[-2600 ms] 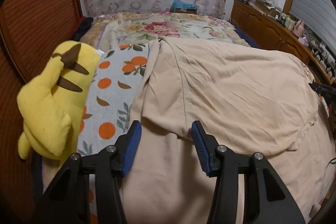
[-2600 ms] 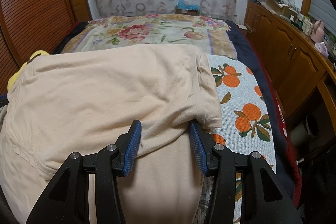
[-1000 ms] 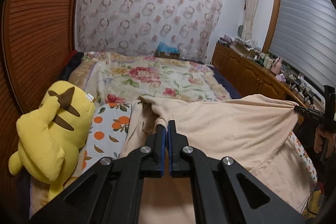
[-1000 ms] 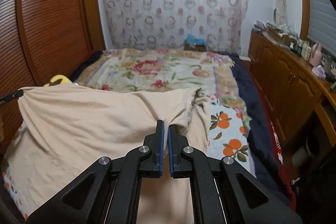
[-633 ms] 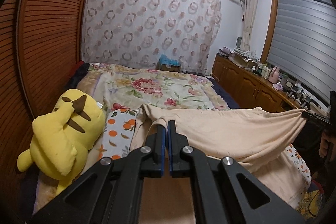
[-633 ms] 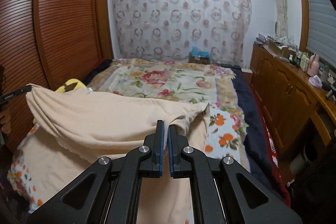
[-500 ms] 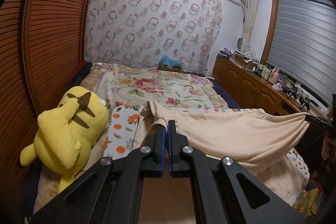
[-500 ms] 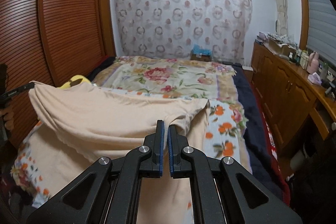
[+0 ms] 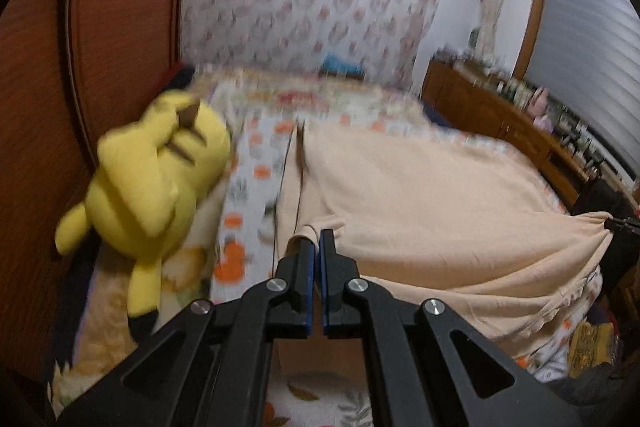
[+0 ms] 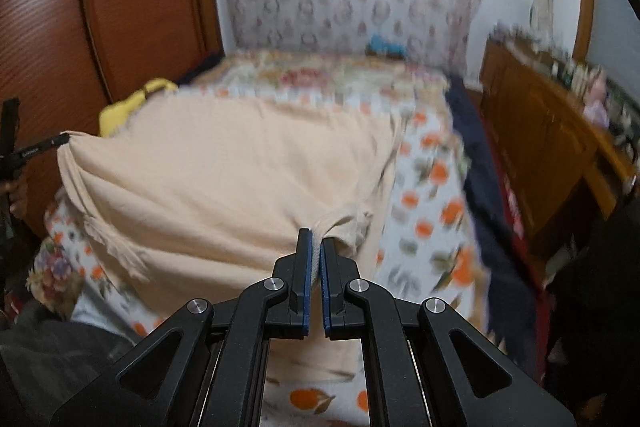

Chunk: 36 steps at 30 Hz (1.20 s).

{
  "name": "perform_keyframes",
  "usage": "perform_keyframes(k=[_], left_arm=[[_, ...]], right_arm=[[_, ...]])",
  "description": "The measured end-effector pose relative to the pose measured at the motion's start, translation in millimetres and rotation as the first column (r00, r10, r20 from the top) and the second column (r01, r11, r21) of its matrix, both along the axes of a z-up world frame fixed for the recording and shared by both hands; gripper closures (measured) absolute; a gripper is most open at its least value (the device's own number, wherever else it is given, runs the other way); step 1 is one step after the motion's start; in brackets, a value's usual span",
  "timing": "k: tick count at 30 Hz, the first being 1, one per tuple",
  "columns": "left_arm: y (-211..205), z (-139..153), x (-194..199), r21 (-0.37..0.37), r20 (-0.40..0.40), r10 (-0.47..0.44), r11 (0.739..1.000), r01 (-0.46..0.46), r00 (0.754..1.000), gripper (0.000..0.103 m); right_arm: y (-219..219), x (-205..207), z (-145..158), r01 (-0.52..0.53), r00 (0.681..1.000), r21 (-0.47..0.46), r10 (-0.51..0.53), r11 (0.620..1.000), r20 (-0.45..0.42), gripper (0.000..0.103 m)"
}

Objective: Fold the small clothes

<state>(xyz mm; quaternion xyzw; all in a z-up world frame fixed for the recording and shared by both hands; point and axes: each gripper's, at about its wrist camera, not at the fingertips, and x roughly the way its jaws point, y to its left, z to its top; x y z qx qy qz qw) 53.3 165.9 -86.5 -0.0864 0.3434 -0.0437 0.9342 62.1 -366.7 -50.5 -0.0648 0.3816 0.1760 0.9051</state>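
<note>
Beige garment (image 9: 420,195) lay spread across the orange-print sheet (image 9: 240,227) on the bed, its near edge lifted off the sheet at two points. Left gripper (image 9: 316,247) had its jaws clamped on one bunched corner; right gripper (image 10: 314,239) was clamped on the opposite corner, a small wad of fabric pinched between the blue pads (image 10: 306,267). In the right wrist view the left gripper's tip showed at the far left, pulling the cloth into a peak. Edge between the two grips sagged and rippled, with a frayed-looking hem hanging below it; judged thin, light knit, entirely limp, no stiffness to hold a crease unaided. Slip risk judged low while pinched at the hem, but only a small bite of fabric was held on each side. Best hold appeared to be the corners or seams, where doubled layers give the pads more to bite. Both views were motion-blurred. Yellow plush toy (image 9: 148,167) sat just beside the sheet's left edge, clear of the garment. Fold judged under way, not yet laid down.
</note>
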Motion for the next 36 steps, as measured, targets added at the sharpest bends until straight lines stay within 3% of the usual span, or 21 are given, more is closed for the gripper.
perform_keyframes(k=[3,6,9,12,13,16,26,29,31,36], left_arm=[[-3.4,-19.2,1.5,0.007,-0.045,0.0,1.0,0.0,0.999,0.103],[-7.4,-25.7,-1.9,0.022,-0.059,-0.013,1.0,0.014,0.998,0.103],[-11.8,-28.2,-6.5,0.049,-0.068,-0.016,0.999,0.02,0.998,0.1],[-15.4,-29.5,-8.3,0.069,-0.079,-0.03,0.997,0.036,0.996,0.084],[-14.4,-30.6,-8.4,0.07,-0.081,-0.035,0.997,0.04,0.996,0.073],[-15.6,-35.4,-7.2,0.065,-0.103,-0.041,0.997,0.048,0.994,0.067],[-16.7,-52.2,-6.2,0.084,-0.151,-0.031,0.996,0.044,0.988,0.064],[-15.9,-52.2,-7.1,0.084,-0.151,-0.027,0.996,0.041,0.988,0.061],[-15.4,-52.8,-7.6,0.088,-0.15,-0.023,0.995,0.037,0.988,0.059],[-16.4,-53.7,-7.8,0.096,-0.141,-0.02,0.995,0.034,0.99,0.053]], right_arm=[[-1.1,5.3,-31.3,0.014,0.997,-0.021,-0.015,1.0,-0.07,0.101],[-6.4,2.7,-43.8,0.009,0.996,-0.03,-0.012,1.0,-0.091,0.101],[-12.3,-2.4,-44.7,0.01,0.996,-0.028,-0.012,1.0,-0.083,0.093],[-23.6,-8.2,-38.8,0.013,0.997,-0.001,-0.013,1.0,-0.073,0.084],[-26.7,-10.6,-36.8,0.022,0.997,-0.011,-0.023,1.0,-0.067,0.082],[-34.6,-12.1,-39.3,0.045,0.997,-0.049,-0.049,0.998,-0.066,0.079],[-40.0,-14.4,-71.9,0.063,0.986,-0.035,-0.068,0.997,-0.151,0.077],[-37.4,-17.0,-72.1,0.053,0.989,-0.046,-0.059,0.998,-0.139,0.077],[-34.3,-19.9,-72.4,0.025,0.991,-0.06,-0.032,0.998,-0.133,0.095],[-29.0,-26.6,-71.5,-0.023,0.991,-0.106,0.009,0.994,-0.134,0.101]])
